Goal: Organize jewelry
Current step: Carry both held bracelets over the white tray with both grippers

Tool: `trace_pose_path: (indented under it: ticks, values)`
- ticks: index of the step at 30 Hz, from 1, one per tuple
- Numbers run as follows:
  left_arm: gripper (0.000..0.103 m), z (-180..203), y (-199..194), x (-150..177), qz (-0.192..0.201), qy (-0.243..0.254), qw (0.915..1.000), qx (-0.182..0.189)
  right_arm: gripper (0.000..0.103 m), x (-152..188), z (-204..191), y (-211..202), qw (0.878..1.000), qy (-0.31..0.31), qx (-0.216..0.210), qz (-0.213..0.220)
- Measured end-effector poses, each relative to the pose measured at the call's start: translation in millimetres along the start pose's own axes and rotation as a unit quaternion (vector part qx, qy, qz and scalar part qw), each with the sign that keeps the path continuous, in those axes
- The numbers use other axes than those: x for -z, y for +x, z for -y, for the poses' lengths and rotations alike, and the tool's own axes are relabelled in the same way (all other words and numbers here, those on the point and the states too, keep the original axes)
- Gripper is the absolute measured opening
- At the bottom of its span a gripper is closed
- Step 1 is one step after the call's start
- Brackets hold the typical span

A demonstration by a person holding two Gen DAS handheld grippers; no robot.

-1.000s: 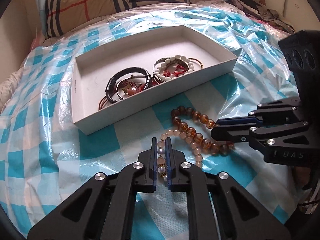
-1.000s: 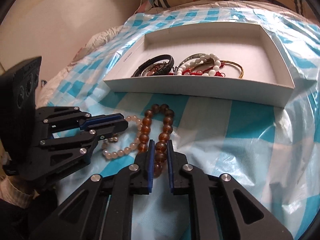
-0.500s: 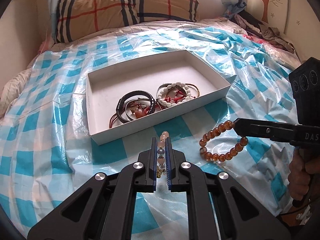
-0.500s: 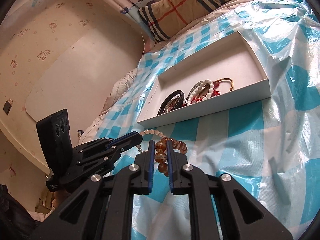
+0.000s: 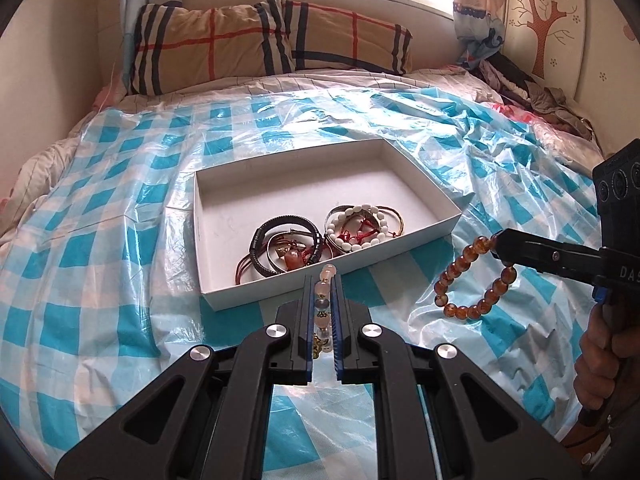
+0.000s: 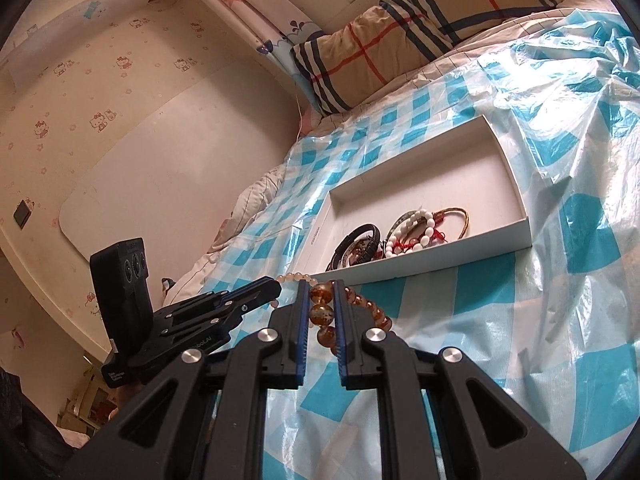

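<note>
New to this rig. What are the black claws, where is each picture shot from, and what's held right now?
There is no robot arm here. A person holds a hand-operated claw in each hand, and each claw carries a wide-angle camera looking forward along its two fingers. So one picture is shot from the left claw, the other from the right claw, and each claw also shows from the side in the other's view.

The left claw is shut on a pale pink bead bracelet. The right claw is shut on an amber bead bracelet, which hangs in the air.

Below them is a bed covered with a blue checked plastic sheet. On it sits a shallow white box holding several bracelets, among them a black band and a white bead bracelet.
</note>
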State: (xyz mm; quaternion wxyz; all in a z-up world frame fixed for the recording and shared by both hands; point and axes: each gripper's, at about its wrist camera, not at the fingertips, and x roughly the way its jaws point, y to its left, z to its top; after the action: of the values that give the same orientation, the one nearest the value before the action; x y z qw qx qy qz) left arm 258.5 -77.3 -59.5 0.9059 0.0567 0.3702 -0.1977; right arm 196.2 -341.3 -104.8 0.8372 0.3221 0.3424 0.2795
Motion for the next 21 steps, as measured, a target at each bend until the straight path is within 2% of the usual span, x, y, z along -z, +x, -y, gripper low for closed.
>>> trace_pose_path:
  ticks: [21]
  values:
    - [0.007,-2.2,8.1,-31.1,0.033,-0.005,0.9994,0.008,0.013,-40.9,-16.4,24.0,0.998,-0.045,-0.019,0.029]
